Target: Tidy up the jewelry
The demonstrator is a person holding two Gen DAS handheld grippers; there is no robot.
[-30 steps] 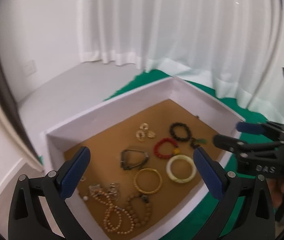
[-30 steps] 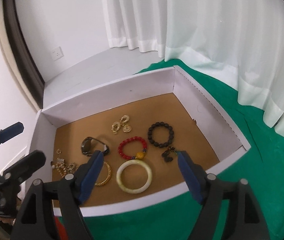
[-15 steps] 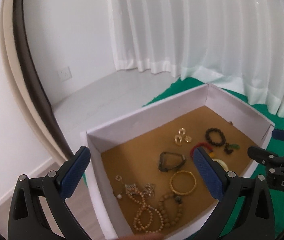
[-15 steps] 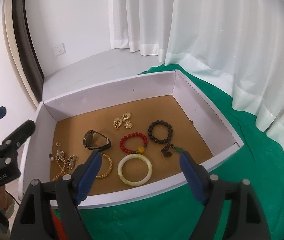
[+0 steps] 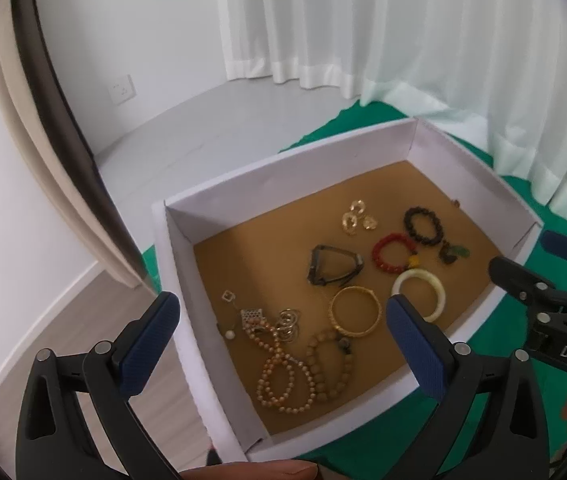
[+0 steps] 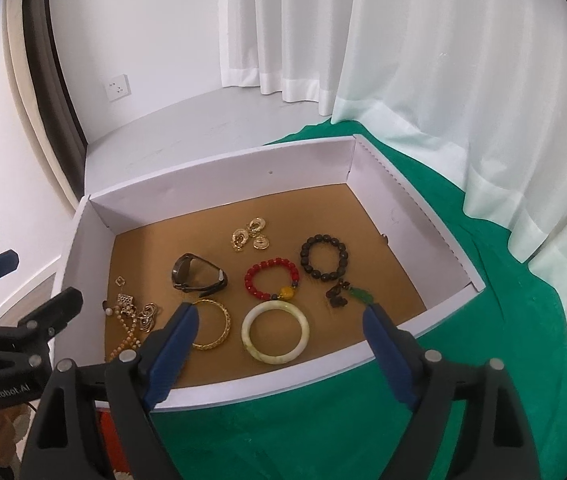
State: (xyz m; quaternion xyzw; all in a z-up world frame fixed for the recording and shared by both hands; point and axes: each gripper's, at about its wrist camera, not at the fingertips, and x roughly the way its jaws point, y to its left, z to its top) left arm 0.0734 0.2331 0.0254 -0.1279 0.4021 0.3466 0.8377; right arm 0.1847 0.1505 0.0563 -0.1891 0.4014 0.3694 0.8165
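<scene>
Since a second ago the left view has swung toward the wall, so the white box (image 5: 219,360) now sits lower and further right in it, its near corner between the blue pads. The left hand-held gripper (image 5: 279,344) hangs above that corner with jaws spread wide and nothing between them. The right hand-held gripper (image 6: 279,344) is opening — its jaws are wide apart over the box's front wall and grip nothing.

The jewelry lies loose on the brown floor of the box: a pale jade bangle (image 6: 275,332) just beside a gold bangle (image 6: 211,330), a red bead bracelet (image 6: 270,278), a dark bead bracelet (image 6: 324,258), gold earrings (image 6: 249,235), a watch (image 6: 197,276) and tan bead strands (image 5: 287,372). The box rests on a green cloth (image 6: 323,420).
</scene>
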